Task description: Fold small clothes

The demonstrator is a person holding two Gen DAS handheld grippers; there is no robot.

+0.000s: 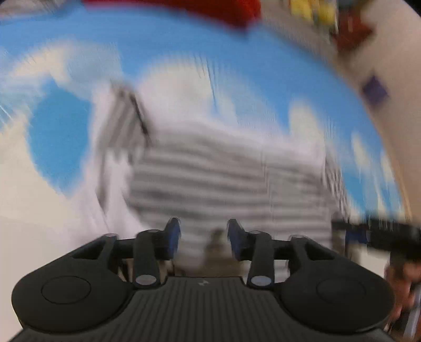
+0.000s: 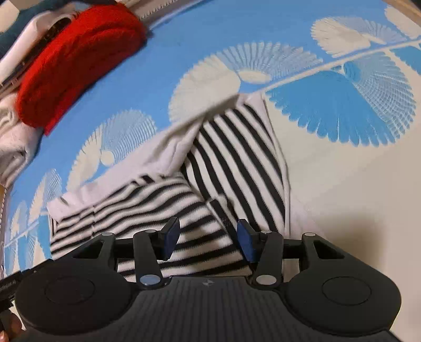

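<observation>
A small black-and-white striped garment (image 2: 210, 168) lies partly folded on a blue and cream patterned sheet (image 2: 184, 47). One striped flap lies folded diagonally over the body. My right gripper (image 2: 208, 239) is open and empty, just above the garment's near edge. In the left wrist view, which is heavily motion-blurred, the same striped garment (image 1: 226, 179) lies ahead. My left gripper (image 1: 204, 236) is open above its near edge, holding nothing. The other gripper (image 1: 373, 236) shows at the right edge of that view.
A red knitted garment (image 2: 76, 63) lies at the far left of the sheet, next to white cloth (image 2: 10, 131). It shows as a red blur in the left wrist view (image 1: 210, 8). Coloured items (image 1: 342, 23) lie beyond the sheet's edge.
</observation>
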